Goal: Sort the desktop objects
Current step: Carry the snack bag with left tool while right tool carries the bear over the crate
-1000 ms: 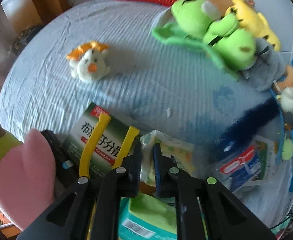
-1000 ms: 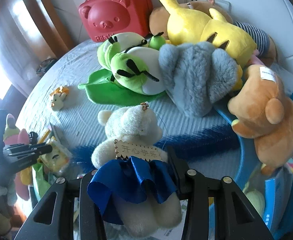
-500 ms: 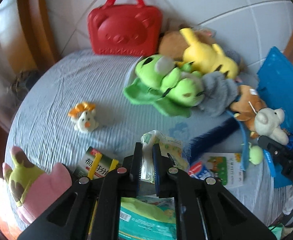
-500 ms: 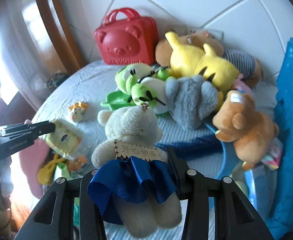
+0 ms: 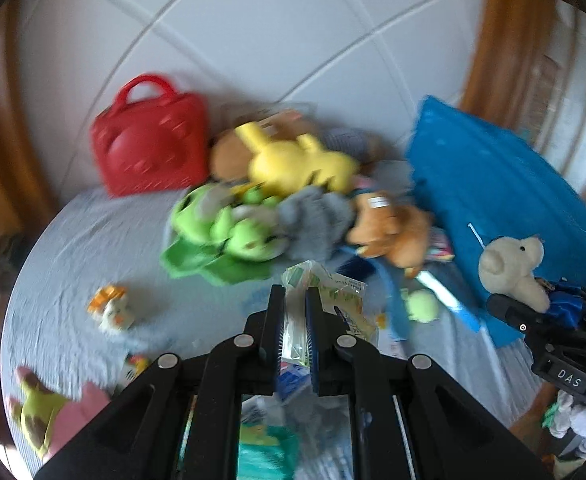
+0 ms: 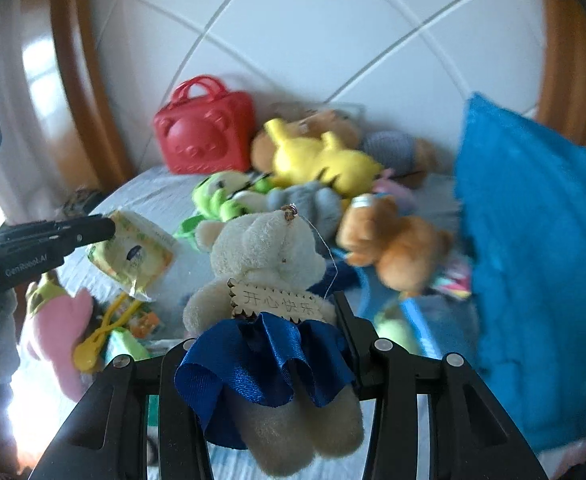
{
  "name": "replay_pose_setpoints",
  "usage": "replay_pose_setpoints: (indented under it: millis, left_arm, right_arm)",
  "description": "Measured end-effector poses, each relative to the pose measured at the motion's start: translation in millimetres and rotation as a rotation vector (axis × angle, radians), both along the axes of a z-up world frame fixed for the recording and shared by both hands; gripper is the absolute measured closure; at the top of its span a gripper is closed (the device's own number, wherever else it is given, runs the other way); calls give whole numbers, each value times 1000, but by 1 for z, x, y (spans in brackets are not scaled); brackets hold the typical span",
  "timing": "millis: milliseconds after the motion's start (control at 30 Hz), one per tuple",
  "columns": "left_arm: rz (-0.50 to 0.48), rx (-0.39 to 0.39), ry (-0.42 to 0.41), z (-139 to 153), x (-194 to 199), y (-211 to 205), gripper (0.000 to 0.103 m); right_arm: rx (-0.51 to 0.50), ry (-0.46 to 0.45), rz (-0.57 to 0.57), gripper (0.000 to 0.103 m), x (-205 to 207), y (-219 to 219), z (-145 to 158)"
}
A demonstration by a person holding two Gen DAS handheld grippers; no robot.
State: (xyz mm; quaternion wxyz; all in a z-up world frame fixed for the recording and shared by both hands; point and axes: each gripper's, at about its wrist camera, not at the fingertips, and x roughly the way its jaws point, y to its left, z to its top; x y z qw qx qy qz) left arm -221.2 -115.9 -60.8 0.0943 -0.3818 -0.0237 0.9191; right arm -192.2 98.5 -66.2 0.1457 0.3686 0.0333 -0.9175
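My left gripper (image 5: 293, 294) is shut on a yellow-green plastic snack packet (image 5: 335, 294) and holds it in the air above the round grey-clothed table (image 5: 73, 264). In the right wrist view the same packet (image 6: 133, 252) hangs from the left gripper (image 6: 107, 227) at the left. My right gripper (image 6: 267, 312) is shut on a cream teddy bear (image 6: 265, 248) with a blue satin skirt and a wooden tag. The bear hides the gripper's left finger. In the left wrist view, that bear (image 5: 509, 268) is held up at the far right.
A red bear-shaped bag (image 5: 149, 152) stands at the back by the tiled wall. Beside it lies a pile of plush toys: yellow (image 5: 297, 164), green (image 5: 229, 232), grey (image 5: 313, 220), brown (image 5: 393, 228). A blue cushion (image 6: 533, 240) is on the right. A small chick toy (image 5: 111, 308), pink plush (image 6: 61, 320), yellow clip (image 6: 101, 332) and packets lie near.
The left gripper shut on the snack packet and lifted it off the table. Both grippers rose and drew back, the right one still holding the bear.
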Motion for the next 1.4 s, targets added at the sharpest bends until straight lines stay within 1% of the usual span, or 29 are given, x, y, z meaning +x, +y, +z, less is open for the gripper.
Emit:
replay_pose_setpoints:
  millis: [167,300,400,500,633,700,800,933,1067,1267,1333,1400]
  left_arm:
    - [-111,1,47,25,1,52,93]
    - [-166,-9,99,48,3,98,93]
    - [-188,-8,150,70,-1,140,93]
    - [-191,-2,188,90,-8,181,93]
    - [-198,1,238,114,-19,240,93]
    - [-206,4,258,123,-22,266,93]
    - [-230,5,262,130,-28,312,93]
    - [-269,-18,229,123,-42,372,93]
    - [-287,-82,142,99,-56,413,93]
    - [-305,-183,11,62,-76,467,93]
    - [-298,-205,-4,59,-77,470,93]
    - [-290,-214,-1,60,-75,470,93]
  right_arm:
    - [-11,63,-125,61,30,43,21]
    - [-33,124,-199,61,50,91,44]
    - [-48,175,-237,61,56,132,63]
    - [-56,210,-252,61,57,173,81]
    - [-17,250,-287,61,50,231,99]
    - [-1,258,-305,61,44,262,104]
    - [14,245,-329,61,36,305,104]
    - [35,205,-360,61,26,354,96]
    - [58,129,-380,61,8,397,74]
    - [90,16,-346,61,-17,415,36]
    - [89,-15,-323,61,-22,417,27]
    - [86,-34,-315,61,-25,421,21]
